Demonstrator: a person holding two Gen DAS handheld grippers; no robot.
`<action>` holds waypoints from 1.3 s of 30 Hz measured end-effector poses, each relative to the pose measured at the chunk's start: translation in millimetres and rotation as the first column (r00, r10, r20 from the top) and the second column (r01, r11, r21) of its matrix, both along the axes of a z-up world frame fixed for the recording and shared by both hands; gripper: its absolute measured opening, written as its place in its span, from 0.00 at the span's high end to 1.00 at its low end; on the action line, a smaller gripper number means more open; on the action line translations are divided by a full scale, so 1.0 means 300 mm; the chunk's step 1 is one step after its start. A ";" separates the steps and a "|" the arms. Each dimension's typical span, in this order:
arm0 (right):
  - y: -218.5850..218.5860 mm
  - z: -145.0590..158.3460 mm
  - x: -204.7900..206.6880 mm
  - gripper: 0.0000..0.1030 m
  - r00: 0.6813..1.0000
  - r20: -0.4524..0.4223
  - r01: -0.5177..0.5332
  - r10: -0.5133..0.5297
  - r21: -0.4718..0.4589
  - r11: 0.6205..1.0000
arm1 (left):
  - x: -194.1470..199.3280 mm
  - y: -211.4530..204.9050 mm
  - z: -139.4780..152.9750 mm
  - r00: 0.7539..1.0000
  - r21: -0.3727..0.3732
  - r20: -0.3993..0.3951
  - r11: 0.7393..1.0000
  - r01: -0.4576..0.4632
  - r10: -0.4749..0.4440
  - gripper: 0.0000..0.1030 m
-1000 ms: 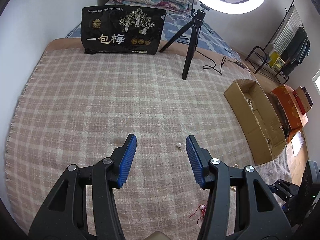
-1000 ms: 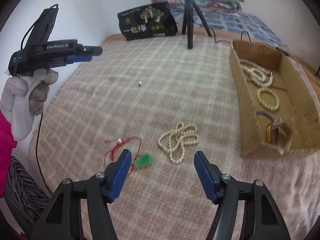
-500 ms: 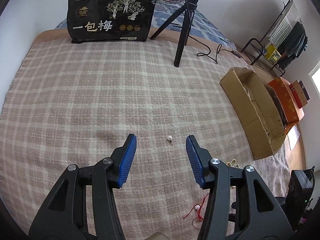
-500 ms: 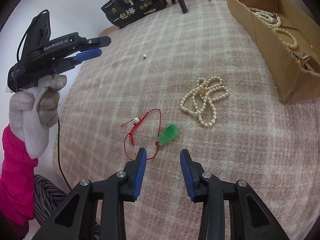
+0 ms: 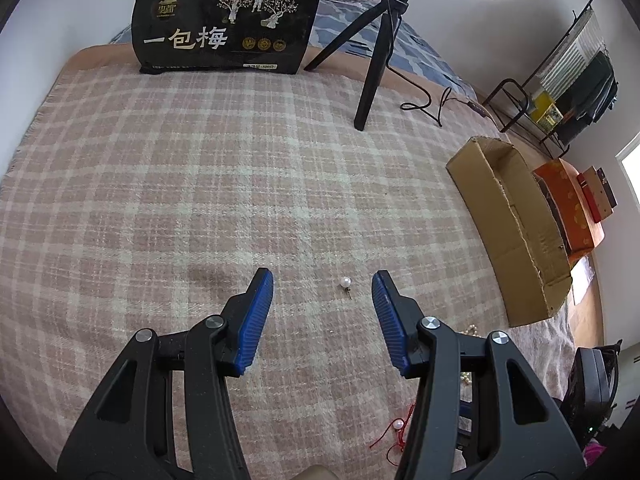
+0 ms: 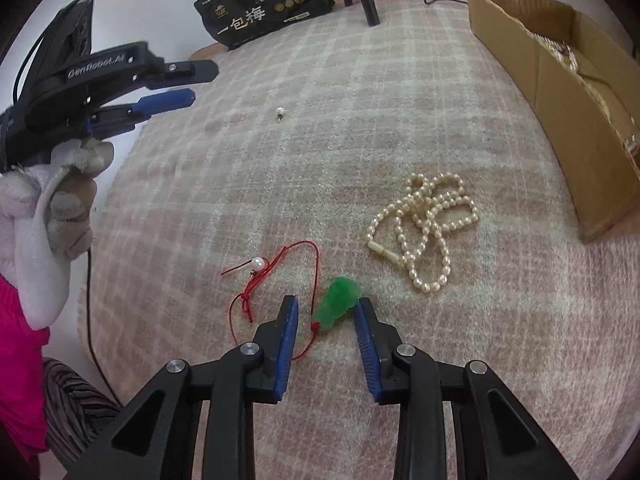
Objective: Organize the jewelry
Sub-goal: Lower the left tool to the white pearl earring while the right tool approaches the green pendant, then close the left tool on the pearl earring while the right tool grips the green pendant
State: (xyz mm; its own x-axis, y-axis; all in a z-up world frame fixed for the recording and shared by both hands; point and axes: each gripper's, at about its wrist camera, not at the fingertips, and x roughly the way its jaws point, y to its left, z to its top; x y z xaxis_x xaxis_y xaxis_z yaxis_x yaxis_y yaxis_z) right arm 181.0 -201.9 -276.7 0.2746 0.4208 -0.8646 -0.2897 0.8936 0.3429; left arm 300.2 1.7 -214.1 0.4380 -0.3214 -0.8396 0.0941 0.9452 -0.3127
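jaws of right gripper closing around green pendant; left gripper half open, empty.

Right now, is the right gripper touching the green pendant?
Cannot tell. In the right wrist view the green pendant lies between the closing jaws of the right gripper; its edge meets one pad in the picture, with no plain gap or press.

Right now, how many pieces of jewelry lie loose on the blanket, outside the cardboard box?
3: a pearl earring far left, a green pendant on red cord near the right gripper, a pearl necklace beside the box.
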 end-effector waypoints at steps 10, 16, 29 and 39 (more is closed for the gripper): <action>0.065 0.000 -0.011 0.73 0.992 0.090 -0.075 0.089 -0.147 0.986 | 0.044 -0.066 -0.101 0.998 -0.073 -0.064 0.997 0.024 -0.029 0.49; 0.074 -0.001 -0.020 0.73 0.987 0.110 -0.096 0.116 -0.169 0.981 | 0.031 -0.118 -0.146 1.000 0.016 -0.022 1.000 0.015 -0.014 0.57; 0.088 0.001 -0.043 0.73 0.980 0.140 -0.113 0.144 -0.208 0.972 | -0.014 -0.170 -0.182 0.993 0.165 0.107 0.986 0.032 -0.050 0.71; 0.099 0.003 -0.052 0.73 0.977 0.148 -0.117 0.152 -0.222 0.968 | -0.045 -0.183 -0.199 0.981 0.205 0.167 0.976 0.068 -0.103 0.77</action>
